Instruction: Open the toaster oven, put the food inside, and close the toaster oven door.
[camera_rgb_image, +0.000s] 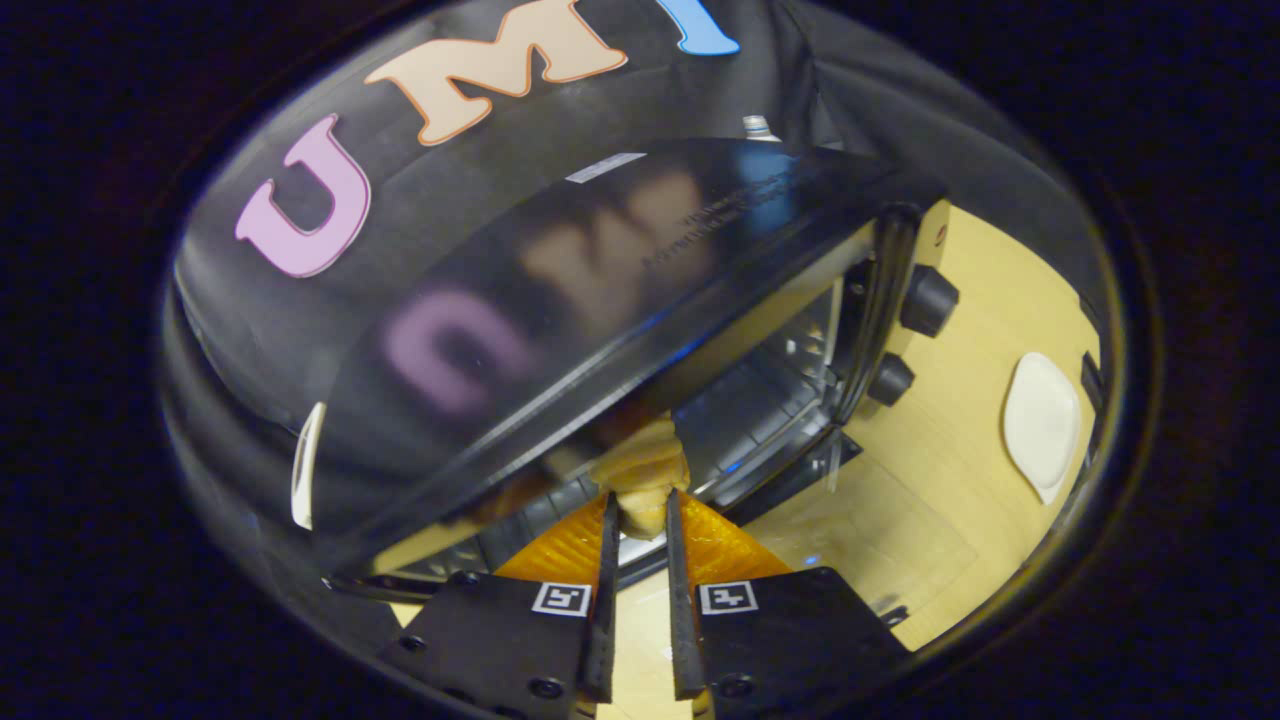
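Food (645, 480), a pale yellow lump, sits squeezed between both fingers of the gripper (640, 520). It is at the open toaster oven (700, 330). A white plate (1042, 422) lies far right on the table (920, 520).

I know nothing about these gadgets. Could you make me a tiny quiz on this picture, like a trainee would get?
1. True or false: the toaster oven has its door open.
2. What is the hand-held gripper holding between its fingers?
A. a knob
B. the food
C. the white plate
3. Fill in: the plate lies on the wooden ____, on the same side of the oven as its two knobs.

Key
1. True: the door is down and the inside racks show.
2. B: both fingers press on the pale food, right at the oven's mouth.
3. table.
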